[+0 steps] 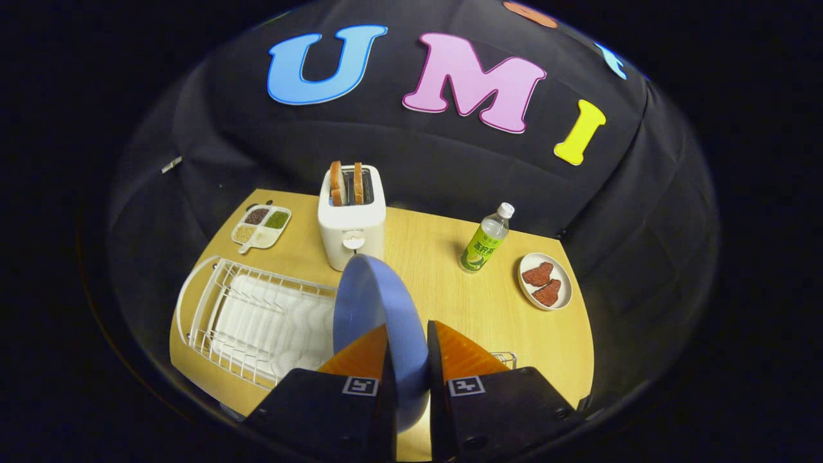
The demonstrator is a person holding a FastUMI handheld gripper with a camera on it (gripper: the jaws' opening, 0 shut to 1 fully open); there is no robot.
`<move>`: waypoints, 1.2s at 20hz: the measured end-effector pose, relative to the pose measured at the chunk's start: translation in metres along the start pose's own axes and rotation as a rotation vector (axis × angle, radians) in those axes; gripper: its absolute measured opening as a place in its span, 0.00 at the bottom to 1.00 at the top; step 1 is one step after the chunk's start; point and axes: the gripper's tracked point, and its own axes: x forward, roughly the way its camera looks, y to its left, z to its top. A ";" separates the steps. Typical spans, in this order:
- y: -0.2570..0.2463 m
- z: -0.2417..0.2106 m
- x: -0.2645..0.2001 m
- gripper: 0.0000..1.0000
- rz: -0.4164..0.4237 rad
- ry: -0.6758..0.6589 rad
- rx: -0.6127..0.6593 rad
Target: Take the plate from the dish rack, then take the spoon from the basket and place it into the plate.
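My gripper is shut on the rim of a blue plate, which stands on edge between the fingers and rises ahead of them, lifted above the wooden table. The white wire dish rack lies to the left of the fingers, with no dishes showing in it. A corner of a wire basket peeks out just behind the right finger; what lies in it is hidden.
A white toaster with two bread slices stands beyond the plate. A divided dish of grains sits at the far left. A green-labelled bottle and a small plate with meat pieces stand to the right.
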 end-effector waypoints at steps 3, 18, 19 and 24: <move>-0.014 -0.004 -0.023 0.24 0.080 -0.017 0.089; -0.106 -0.175 -0.085 0.24 0.280 0.158 0.338; -0.108 -0.191 -0.085 0.24 0.283 0.185 0.355; -0.119 -0.262 -0.074 0.24 0.266 0.293 0.401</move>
